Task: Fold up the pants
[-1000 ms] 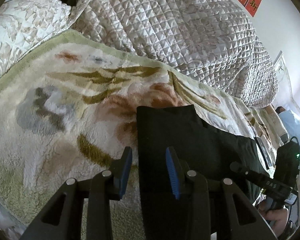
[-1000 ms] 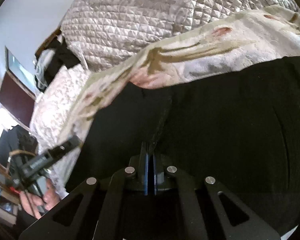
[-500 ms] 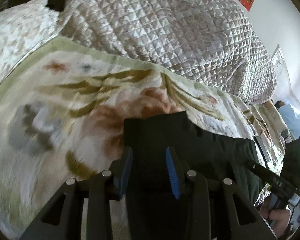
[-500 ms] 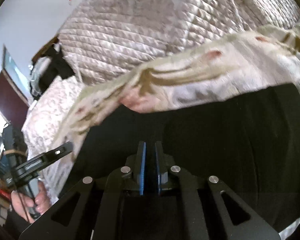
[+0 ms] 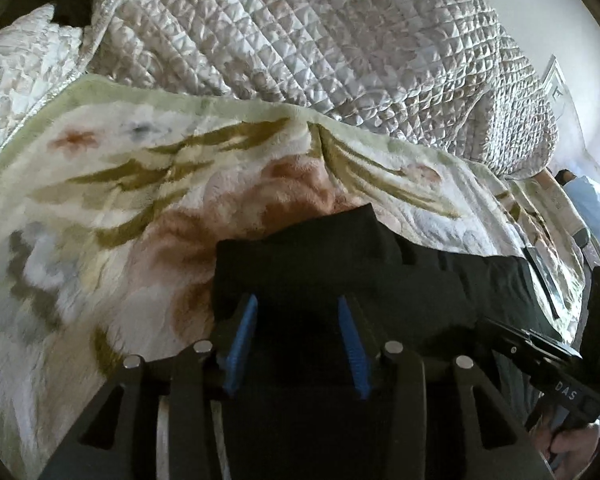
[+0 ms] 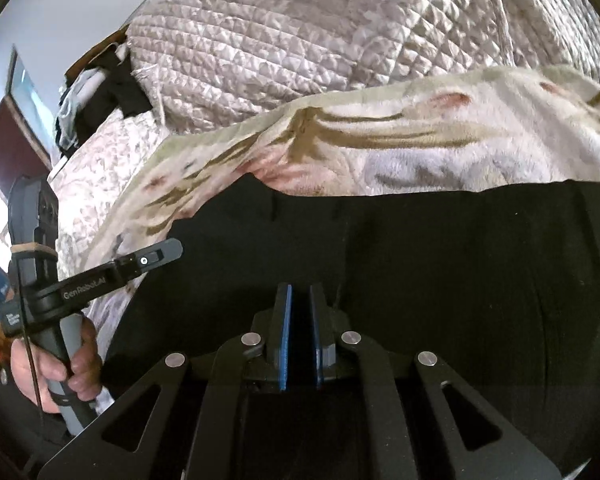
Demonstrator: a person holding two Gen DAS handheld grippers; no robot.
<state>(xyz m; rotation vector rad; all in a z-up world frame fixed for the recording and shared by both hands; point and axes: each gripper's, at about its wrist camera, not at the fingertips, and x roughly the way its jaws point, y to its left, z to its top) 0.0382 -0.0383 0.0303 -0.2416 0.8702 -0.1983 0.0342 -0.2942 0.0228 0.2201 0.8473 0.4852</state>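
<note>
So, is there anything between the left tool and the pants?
Nothing visible. The left tool is open right over the end of the black pants, which lie on the blanket. Only dark cloth shows between its fingers.

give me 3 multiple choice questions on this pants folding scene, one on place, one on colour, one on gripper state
1. Where do the pants lie?
A. on a floral blanket
B. on a wooden floor
C. in a basket

2. What colour are the pads on the gripper fingers?
A. red
B. blue
C. yellow

3. How does the left gripper stand?
A. clamped on the quilt
B. shut on nothing
C. open over the pants

Key: 1 A, blanket shows all round the black cloth; 2 B, blue ribbed pads in both views; 3 C, a wide gap shows between its fingers.
</note>
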